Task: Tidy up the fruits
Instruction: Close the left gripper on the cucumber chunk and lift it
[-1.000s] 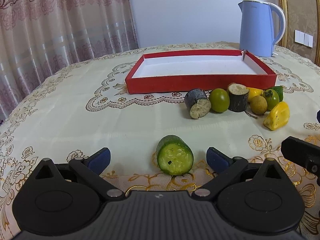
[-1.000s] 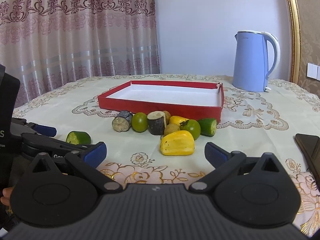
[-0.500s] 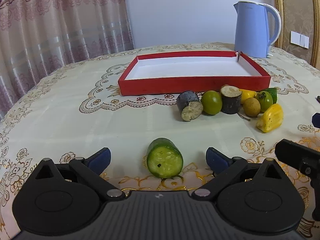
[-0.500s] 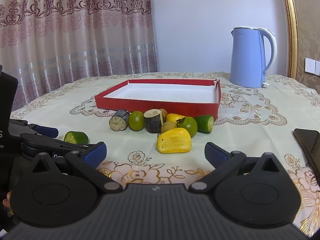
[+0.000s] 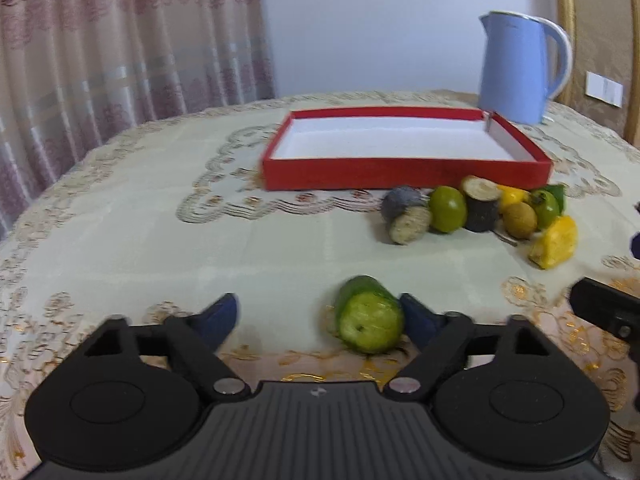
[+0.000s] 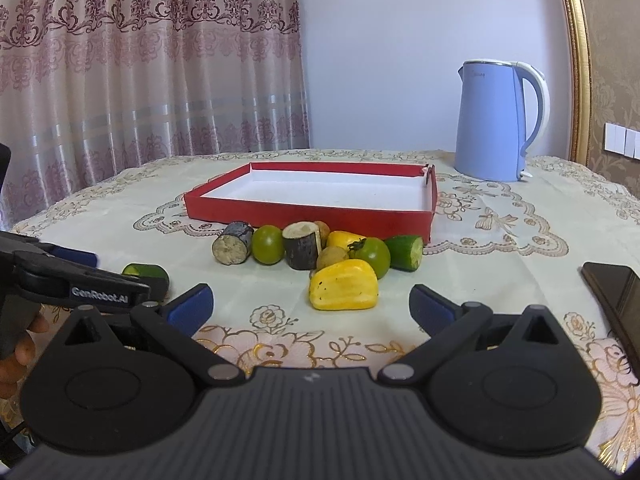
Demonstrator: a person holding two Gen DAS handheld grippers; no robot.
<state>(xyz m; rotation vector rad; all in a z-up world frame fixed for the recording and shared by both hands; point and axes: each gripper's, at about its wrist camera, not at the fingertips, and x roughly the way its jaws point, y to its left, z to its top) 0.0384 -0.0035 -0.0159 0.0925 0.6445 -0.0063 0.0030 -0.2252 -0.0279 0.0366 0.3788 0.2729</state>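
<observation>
A cut cucumber piece lies on the tablecloth between the fingers of my left gripper. Its jaws are closing: the right finger sits against the cucumber's side, while the left finger stands well apart from it. The right wrist view shows the same cucumber piece behind the left gripper's fingers. My right gripper is open and holds nothing, just short of a yellow fruit. Several more fruits cluster in front of the red tray, whose white inside holds nothing.
A blue kettle stands behind the tray at the back right. A dark phone lies at the table's right edge. A person's hand grips the left gripper's handle. Curtains hang beyond the far table edge.
The left gripper's jaws have narrowed and its right finger has come up against the cucumber piece, which now sits right of centre. The right gripper has stayed as it was.
</observation>
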